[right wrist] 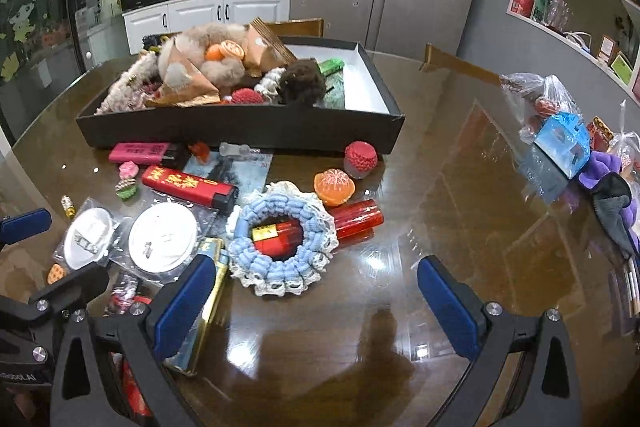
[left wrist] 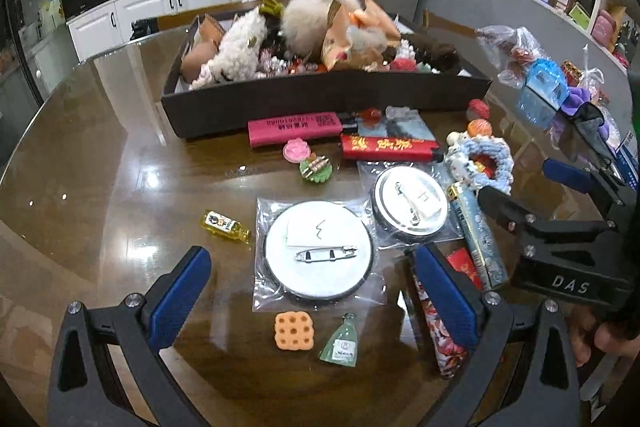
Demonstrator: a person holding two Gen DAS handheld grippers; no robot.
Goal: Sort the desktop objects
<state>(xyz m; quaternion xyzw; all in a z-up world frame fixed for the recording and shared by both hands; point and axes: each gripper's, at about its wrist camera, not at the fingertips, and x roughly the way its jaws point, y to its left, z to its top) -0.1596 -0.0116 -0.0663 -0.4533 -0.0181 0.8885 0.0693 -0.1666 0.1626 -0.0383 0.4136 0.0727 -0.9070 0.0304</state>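
Both my jaws spread wide, nothing pinched: left gripper [left wrist: 312, 291] hangs over the bagged badge [left wrist: 320, 251] mid-desk, right gripper [right wrist: 316, 291] near the blue scrunchie [right wrist: 282, 239]. The black box [right wrist: 240, 127] sits toward the far edge. Risk: slick plastic slipping, neighbours getting knocked.

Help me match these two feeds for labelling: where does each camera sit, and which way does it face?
Left wrist: on the left gripper, angled down at bagged round badges; open jaws, right gripper intrudes.
Right wrist: on the right gripper, angled down at a blue crocheted ring; open jaws.
Shared: black box, red lighter.
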